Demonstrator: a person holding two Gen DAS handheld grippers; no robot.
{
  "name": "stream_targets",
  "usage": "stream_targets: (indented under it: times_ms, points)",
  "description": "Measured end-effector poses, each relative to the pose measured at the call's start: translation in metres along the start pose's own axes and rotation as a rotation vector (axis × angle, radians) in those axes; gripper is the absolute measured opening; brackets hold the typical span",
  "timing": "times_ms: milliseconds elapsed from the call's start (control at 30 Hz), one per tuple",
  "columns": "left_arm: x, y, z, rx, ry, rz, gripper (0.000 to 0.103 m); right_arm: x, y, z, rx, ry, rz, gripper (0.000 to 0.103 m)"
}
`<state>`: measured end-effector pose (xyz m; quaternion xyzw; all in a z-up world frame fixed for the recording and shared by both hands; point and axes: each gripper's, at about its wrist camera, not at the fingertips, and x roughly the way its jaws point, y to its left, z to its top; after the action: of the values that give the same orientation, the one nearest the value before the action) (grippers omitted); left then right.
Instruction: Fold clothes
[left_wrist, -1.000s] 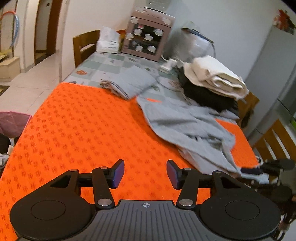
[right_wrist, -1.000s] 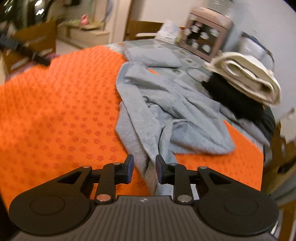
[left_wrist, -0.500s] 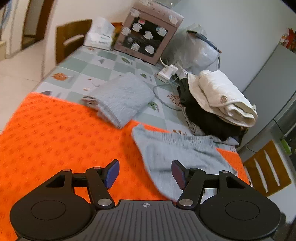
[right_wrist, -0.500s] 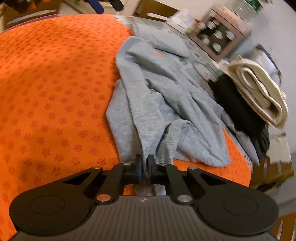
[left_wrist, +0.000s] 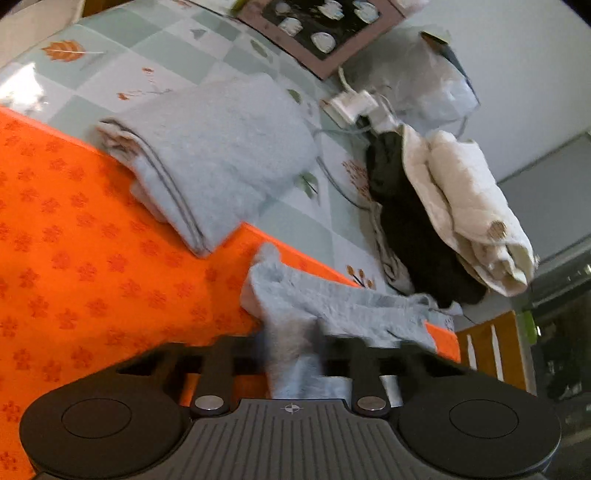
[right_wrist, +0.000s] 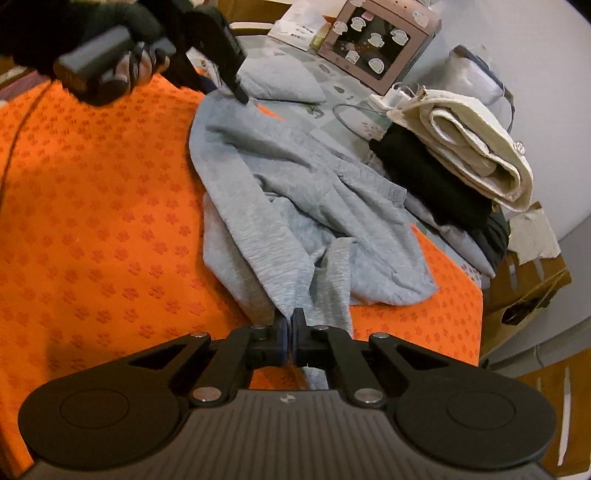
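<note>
Presently we find the crumpled grey knit garment (right_wrist: 295, 206) unfolded on the orange patterned cloth (right_wrist: 99, 221), a folded grey garment (left_wrist: 218, 147) beyond it. Our right gripper (right_wrist: 289, 338) pinches its near edge. Our left gripper (left_wrist: 291, 350), spread a second ago, now straddles its far corner; closure unclear.

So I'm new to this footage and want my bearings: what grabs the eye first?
The bright orange patterned cloth covering the table, with a rumpled grey garment sprawled across it. The right gripper pinches the garment's near edge, and the left gripper reaches its far corner. Behind, on the right, a cream bundle sits on dark clothes, with a folded grey piece nearby.
</note>
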<state>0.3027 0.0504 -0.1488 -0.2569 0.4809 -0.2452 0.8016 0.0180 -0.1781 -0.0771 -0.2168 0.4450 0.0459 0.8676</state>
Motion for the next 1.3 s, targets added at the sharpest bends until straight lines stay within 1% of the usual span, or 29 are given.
stream_targets:
  times_ms: [67,167,267,367,500,633,767,833,900,967,1000,1067,1133,1300]
  points:
    - [-0.011,-0.002,-0.003,0.003,-0.050,-0.005,0.004,-0.010,-0.004,0.005,0.039,-0.001,0.031,0.003]
    - [-0.035,-0.002,0.003,-0.028,-0.130,-0.015,0.004,-0.030,-0.010,0.015,0.114,-0.008,0.110,0.002]
    - [-0.069,-0.001,0.018,-0.049,-0.218,-0.015,0.004,-0.048,-0.003,0.033,0.148,-0.040,0.229,0.002]
    - [-0.108,0.005,0.038,-0.057,-0.303,0.003,0.004,-0.065,0.008,0.054,0.168,-0.080,0.356,0.002]
    - [-0.166,0.017,0.059,-0.018,-0.401,0.059,0.004,-0.088,0.024,0.081,0.195,-0.133,0.526,0.002]
    - [-0.228,0.029,0.082,0.042,-0.491,0.158,0.004,-0.110,0.039,0.109,0.220,-0.187,0.693,0.002]
    - [-0.292,0.036,0.102,0.081,-0.604,0.250,0.004,-0.118,0.049,0.137,0.244,-0.268,0.812,0.002]
    - [-0.324,0.032,0.110,0.095,-0.669,0.273,0.004,-0.123,0.053,0.151,0.256,-0.309,0.872,0.002]
    - [-0.347,0.023,0.118,0.121,-0.717,0.275,0.004,-0.127,0.058,0.165,0.268,-0.349,0.932,0.002]
    - [-0.352,0.008,0.123,0.170,-0.725,0.290,0.004,-0.131,0.063,0.179,0.280,-0.390,0.991,0.002]
    - [-0.348,-0.001,0.123,0.202,-0.718,0.299,0.004,-0.131,0.064,0.182,0.291,-0.403,1.010,0.002]
    - [-0.328,-0.020,0.121,0.261,-0.683,0.319,0.004,-0.125,0.053,0.160,0.351,-0.381,0.983,0.002]
    - [-0.297,-0.037,0.118,0.308,-0.636,0.324,0.004,-0.119,0.043,0.138,0.411,-0.359,0.955,0.002]
    - [-0.205,-0.076,0.099,0.387,-0.512,0.294,0.004,-0.104,0.017,0.084,0.557,-0.302,0.883,0.002]
